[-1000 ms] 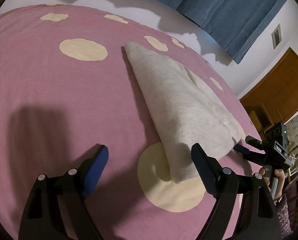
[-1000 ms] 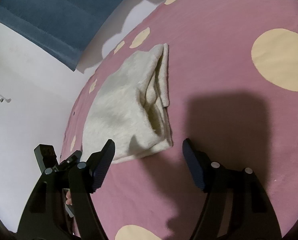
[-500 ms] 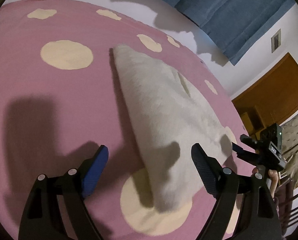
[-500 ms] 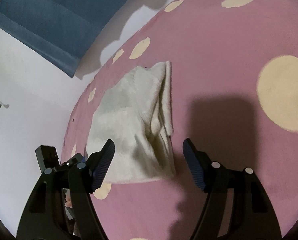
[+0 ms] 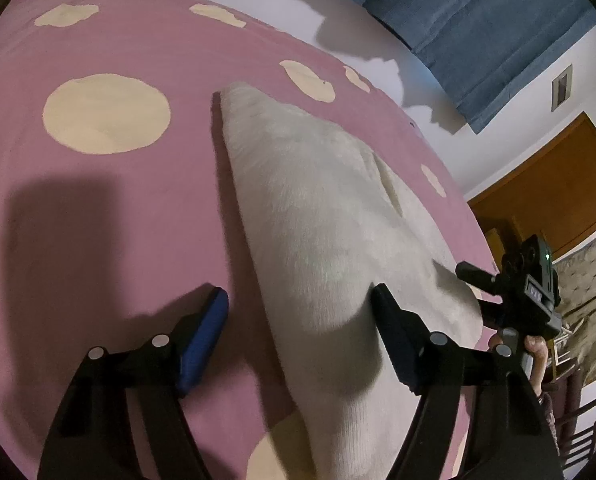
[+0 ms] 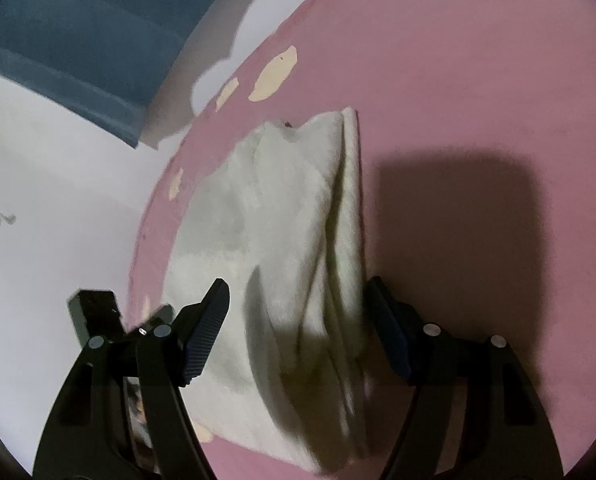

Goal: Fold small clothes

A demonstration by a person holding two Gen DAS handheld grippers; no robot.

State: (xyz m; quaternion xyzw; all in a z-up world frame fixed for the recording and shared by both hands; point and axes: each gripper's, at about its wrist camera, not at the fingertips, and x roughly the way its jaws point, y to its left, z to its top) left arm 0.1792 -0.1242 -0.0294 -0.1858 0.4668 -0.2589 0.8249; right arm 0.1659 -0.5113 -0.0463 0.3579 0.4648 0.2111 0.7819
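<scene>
The cream fleece garment (image 5: 318,232) lies partly folded on the pink spotted bedspread (image 5: 97,208), filling the middle of both views. The left gripper (image 5: 298,320) straddles its near end at the lower centre, jaws having just been narrowing with fleece between them but not yet pinched. The right gripper (image 6: 293,324) stands apart over the layered edge (likely lining up a matching grab for the next fold).
</scene>
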